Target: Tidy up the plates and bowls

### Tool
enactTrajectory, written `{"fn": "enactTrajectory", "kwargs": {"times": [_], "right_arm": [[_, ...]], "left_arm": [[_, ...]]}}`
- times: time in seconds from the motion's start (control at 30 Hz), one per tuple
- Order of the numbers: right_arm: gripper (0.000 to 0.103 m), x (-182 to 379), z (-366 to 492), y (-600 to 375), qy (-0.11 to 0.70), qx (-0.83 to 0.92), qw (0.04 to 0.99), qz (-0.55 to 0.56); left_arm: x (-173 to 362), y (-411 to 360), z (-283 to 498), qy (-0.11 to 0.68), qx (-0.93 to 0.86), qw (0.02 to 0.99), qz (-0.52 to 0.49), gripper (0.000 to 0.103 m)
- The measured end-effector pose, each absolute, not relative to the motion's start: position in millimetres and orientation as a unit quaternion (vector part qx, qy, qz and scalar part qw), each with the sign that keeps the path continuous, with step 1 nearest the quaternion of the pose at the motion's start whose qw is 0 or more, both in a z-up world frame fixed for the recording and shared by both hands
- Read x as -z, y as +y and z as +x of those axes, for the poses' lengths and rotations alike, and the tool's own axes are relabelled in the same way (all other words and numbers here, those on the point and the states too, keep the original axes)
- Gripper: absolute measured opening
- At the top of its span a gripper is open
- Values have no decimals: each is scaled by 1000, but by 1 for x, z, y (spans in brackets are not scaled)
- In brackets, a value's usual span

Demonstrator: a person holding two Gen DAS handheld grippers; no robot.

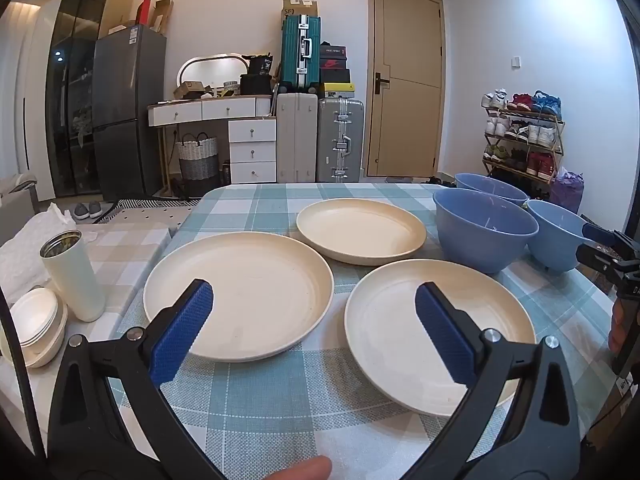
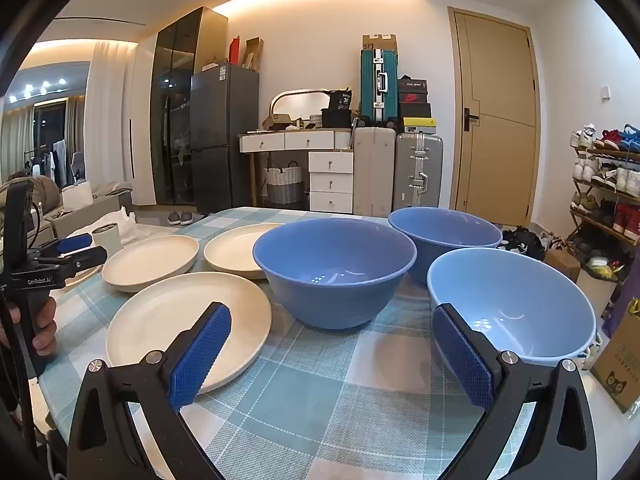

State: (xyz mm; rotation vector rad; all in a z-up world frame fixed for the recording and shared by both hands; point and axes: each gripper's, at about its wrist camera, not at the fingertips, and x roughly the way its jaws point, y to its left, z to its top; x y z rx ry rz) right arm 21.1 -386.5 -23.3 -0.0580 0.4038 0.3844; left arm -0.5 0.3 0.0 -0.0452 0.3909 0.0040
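The table (image 1: pixel 256 408) wears a woven cloth in teal, grey & white checks, its weave grain plain in both wrist views. On it lie three round cream plates, matte w/ low raised rims: the left cream plate (image 1: pixel 238 295), the right cream plate (image 1: pixel 440 336) just beside it, & the far cream plate (image 1: pixel 362 230) behind the two, near but apart from both. To the right stand three smooth, glossy plastic bowls w/ deep rounded walls: the mid-blue bowl (image 2: pixel 335 270) in the centre, the rear blue bowl (image 2: pixel 445 230) behind it, & the pale-blue bowl (image 2: pixel 512 304) nearest the table's right edge; whether the bowls touch each other can't be told.

The left gripper (image 1: pixel 314 310) hovers low over the near ends of the left & right plates, its black arms spread wide, knurled blue rubber pads (image 1: pixel 182 336) holding nothing. The right gripper (image 2: pixel 332 344) is likewise spread wide & empty, one pad over the right cream plate's rim, the other in front of the pale-blue bowl's wall; contact can't be told.

Off the table's left side stand a cylindrical white tumbler (image 1: pixel 74 276) w/ a metal-lined mouth & a stack of small white bowls (image 1: pixel 34 326) beside crumpled white paper (image 1: pixel 28 248).
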Motion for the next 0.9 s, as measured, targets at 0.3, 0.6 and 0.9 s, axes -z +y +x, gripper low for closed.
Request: {"fn": "enactTrajectory", "kwargs": {"times": [0.3, 0.6, 0.9], "right_arm": [[102, 23, 21, -387, 198, -190, 961, -27], [102, 23, 21, -387, 198, -190, 961, -27], [102, 23, 21, -387, 198, -190, 961, -27]], "left_arm": [[0, 1, 0, 200, -3, 980, -22, 101], [0, 0, 0, 201, -3, 979, -21, 101], [0, 0, 0, 202, -2, 979, -21, 101]]}}
